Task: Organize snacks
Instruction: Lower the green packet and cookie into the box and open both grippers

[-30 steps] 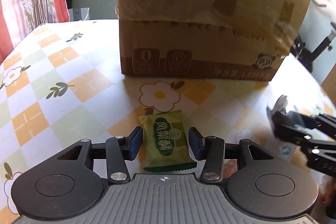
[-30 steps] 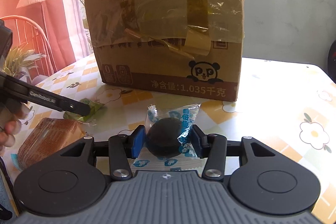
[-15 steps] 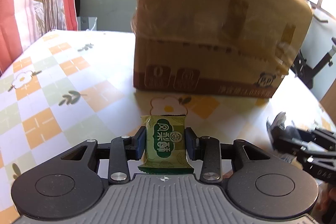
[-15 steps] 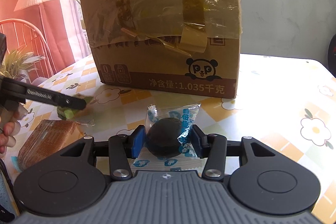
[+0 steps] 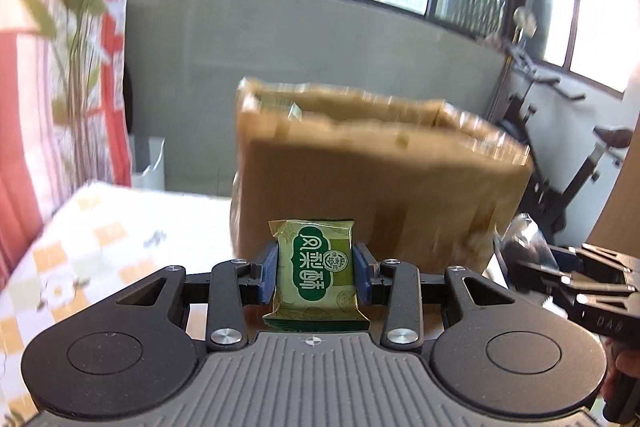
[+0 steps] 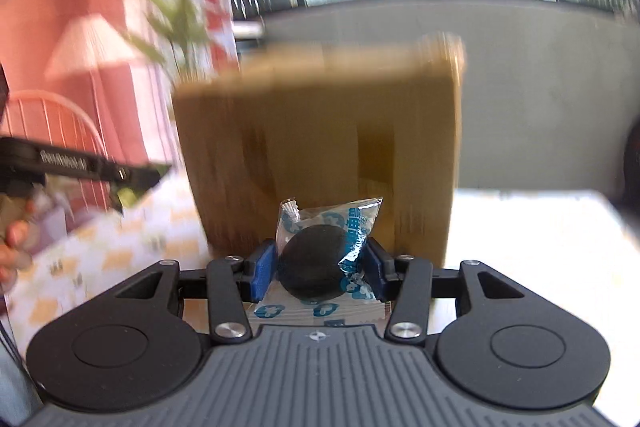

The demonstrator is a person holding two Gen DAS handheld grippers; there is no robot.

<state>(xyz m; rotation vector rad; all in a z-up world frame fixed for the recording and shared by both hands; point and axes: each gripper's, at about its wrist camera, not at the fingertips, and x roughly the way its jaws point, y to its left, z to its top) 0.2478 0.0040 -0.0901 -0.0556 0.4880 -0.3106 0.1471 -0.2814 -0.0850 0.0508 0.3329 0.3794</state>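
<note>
My left gripper (image 5: 315,277) is shut on a green snack packet (image 5: 316,271) with white lettering, held clear of the table in front of the brown cardboard box (image 5: 380,183). My right gripper (image 6: 320,267) is shut on a round dark snack in a clear blue-printed wrapper (image 6: 320,259), also raised, facing the same box (image 6: 320,147). The box's open top rim shows in the left wrist view. The right gripper (image 5: 568,283) appears at that view's right edge; the left gripper (image 6: 100,171) shows at the left of the right wrist view, a hand (image 6: 16,247) behind it.
The table (image 5: 100,227) carries a checked, flowered cloth. A plant (image 5: 80,27) and red curtain stand at the left, with windows and a grey wall behind the box. An exercise machine (image 5: 560,155) stands at the right. A pale chair (image 6: 52,123) and lamp sit left in the right wrist view.
Both grippers have risen with their snacks and tilted up, so the box top and windows now show. The left jaws closed on the green packet, which lay on the table a second ago.
</note>
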